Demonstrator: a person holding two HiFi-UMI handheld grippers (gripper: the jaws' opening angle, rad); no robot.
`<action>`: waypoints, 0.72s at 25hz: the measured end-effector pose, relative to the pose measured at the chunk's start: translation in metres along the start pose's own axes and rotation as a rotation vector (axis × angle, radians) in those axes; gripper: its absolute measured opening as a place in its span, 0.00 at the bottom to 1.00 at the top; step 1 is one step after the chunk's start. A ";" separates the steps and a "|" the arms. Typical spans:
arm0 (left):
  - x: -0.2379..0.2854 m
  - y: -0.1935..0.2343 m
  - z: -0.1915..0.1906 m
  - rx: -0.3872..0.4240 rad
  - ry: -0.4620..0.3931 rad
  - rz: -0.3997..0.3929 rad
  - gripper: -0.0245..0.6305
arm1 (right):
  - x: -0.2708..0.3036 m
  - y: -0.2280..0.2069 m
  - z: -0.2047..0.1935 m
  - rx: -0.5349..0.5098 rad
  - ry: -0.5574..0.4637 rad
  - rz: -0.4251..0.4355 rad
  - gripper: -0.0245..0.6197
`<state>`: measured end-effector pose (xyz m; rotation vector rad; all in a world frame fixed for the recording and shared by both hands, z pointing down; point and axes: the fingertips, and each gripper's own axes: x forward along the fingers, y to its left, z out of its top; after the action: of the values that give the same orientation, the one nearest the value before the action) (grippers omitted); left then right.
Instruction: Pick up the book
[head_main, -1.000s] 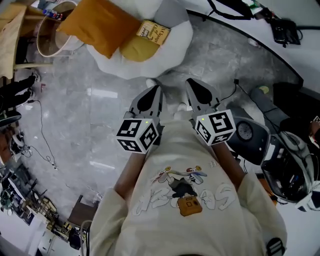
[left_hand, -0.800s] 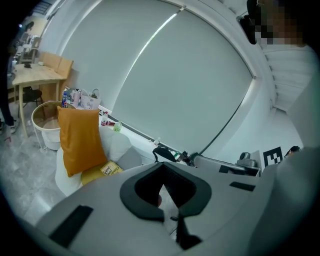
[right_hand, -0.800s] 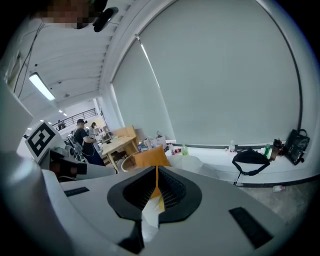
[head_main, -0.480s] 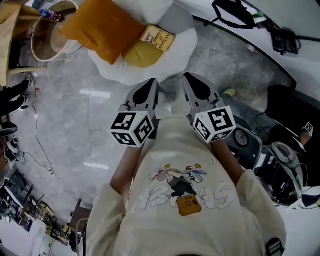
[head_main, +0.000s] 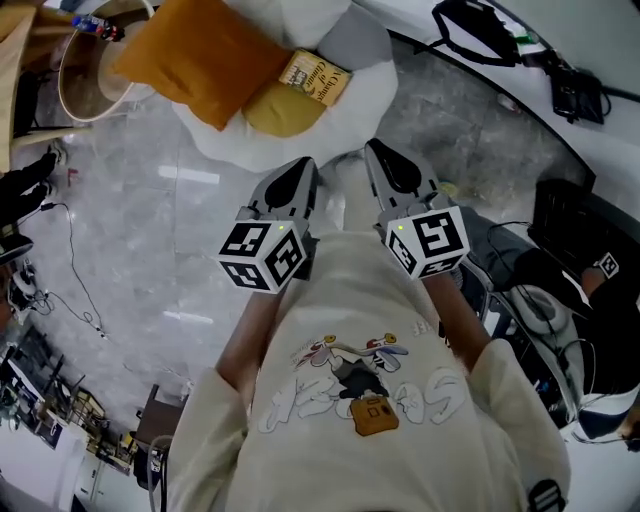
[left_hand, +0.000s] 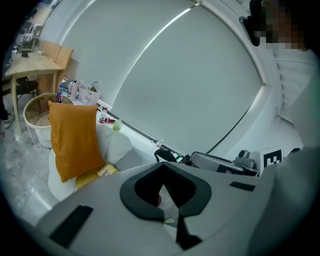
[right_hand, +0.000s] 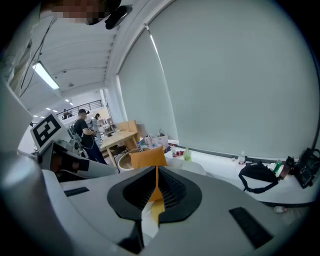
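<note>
The left gripper and right gripper are held side by side close to the body, pointed forward and slightly down. Both pairs of jaws are closed together, with nothing gripped.

Lab-like workroom. I am standing where black equipment is crowding the polished floor, and a person is standing by a wooden desk.

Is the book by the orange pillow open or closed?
Closed. The book lies with its printed front cover facing up, next to the yellow cushion. No pages are spread.
</note>
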<state>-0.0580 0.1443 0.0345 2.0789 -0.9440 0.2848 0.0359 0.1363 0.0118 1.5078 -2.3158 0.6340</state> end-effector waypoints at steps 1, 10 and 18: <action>0.005 -0.002 0.001 0.001 0.007 0.008 0.04 | 0.004 -0.006 -0.001 0.004 0.009 0.012 0.09; 0.037 0.017 0.000 0.065 0.079 0.018 0.04 | 0.053 -0.028 -0.016 0.022 0.048 0.031 0.09; 0.062 0.050 -0.008 0.026 0.118 0.013 0.04 | 0.084 -0.030 -0.040 0.052 0.095 0.010 0.09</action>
<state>-0.0494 0.0978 0.0997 2.0564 -0.8872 0.4236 0.0300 0.0808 0.0925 1.4565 -2.2539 0.7567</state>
